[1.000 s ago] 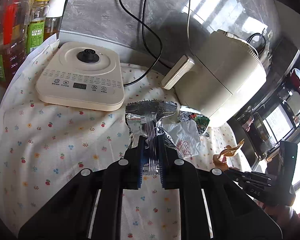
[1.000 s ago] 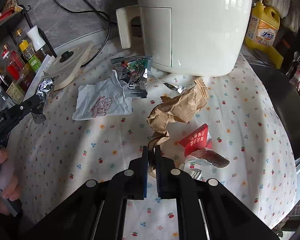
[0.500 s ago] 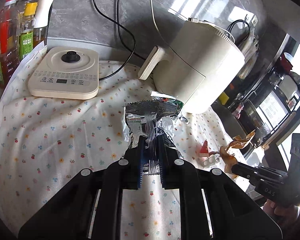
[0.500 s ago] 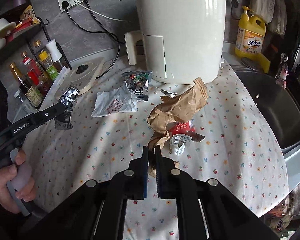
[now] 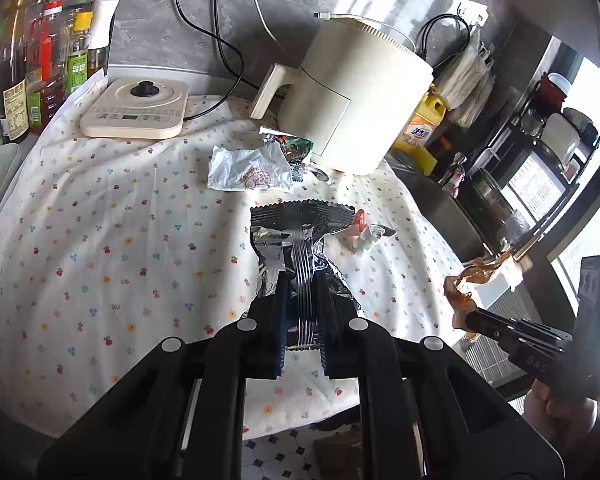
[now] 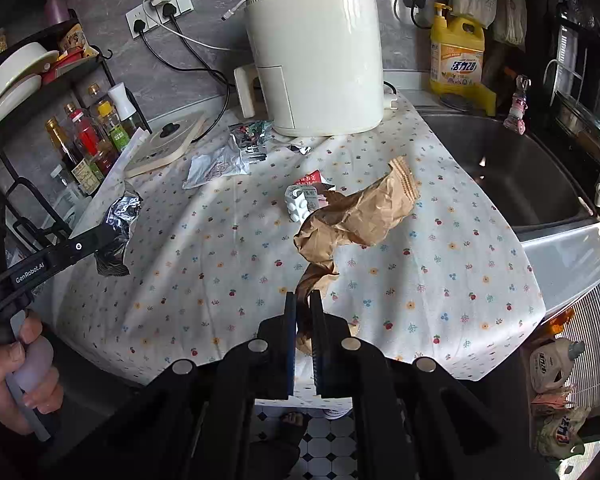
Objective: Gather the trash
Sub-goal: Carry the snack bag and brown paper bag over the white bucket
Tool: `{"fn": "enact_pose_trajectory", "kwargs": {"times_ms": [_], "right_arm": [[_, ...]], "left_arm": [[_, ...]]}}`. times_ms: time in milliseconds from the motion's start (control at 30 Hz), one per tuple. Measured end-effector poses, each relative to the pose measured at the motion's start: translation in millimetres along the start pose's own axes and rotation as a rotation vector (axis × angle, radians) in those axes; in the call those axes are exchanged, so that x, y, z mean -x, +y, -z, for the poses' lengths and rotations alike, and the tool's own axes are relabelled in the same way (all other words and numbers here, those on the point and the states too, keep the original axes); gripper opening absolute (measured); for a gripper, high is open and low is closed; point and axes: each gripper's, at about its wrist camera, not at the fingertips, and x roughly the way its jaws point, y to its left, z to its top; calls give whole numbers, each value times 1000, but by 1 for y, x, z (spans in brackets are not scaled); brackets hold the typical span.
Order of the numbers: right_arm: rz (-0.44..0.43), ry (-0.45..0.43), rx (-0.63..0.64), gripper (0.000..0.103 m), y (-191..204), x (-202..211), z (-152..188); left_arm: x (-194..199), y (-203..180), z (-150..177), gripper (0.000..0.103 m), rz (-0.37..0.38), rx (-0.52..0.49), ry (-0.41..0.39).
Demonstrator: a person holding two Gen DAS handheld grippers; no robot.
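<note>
Shiny crinkled foil wrapper [image 5: 296, 236], creased brown paper bag [image 6: 360, 212]

"GenRobot.AI" marks the left gripper [image 6: 112, 240]; "DAS" marks the right gripper [image 5: 466, 318].

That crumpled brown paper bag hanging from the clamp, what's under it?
Under the crumpled brown paper bag lies floral tablecloth. A white plastic piece and red packet peek out beside it; anything further beneath is covered.

Two grippers in play, each carrying one piece of trash: one silver foil wrapper [image 5: 298, 236] at centre frame, one crumpled brown paper bag [image 6: 360, 212] at centre of the right view. Three more scraps lie on the one floral tablecloth [image 6: 228, 256]: one white wrapper [image 5: 250, 170], one green-printed foil packet [image 5: 294, 146], one red packet [image 6: 309, 179]. One air fryer [image 6: 320, 60] up top, one yellow detergent bottle [image 6: 456, 56] upper right.
</note>
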Motion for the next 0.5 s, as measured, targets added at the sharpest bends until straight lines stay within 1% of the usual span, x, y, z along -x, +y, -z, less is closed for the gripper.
{"fn": "enact_pose_trajectory", "kwargs": {"times_ms": [267, 433, 500], "right_arm": [[-28, 0, -11, 7, -29, 31, 40], [-37, -15, -17, 7, -50, 51, 62], [-35, -21, -26, 8, -61, 58, 72]], "left_arm": [[31, -33, 41, 14, -47, -4, 4], [39, -64, 63, 14, -56, -23, 14], [41, -80, 73, 14, -51, -46, 23]]}}
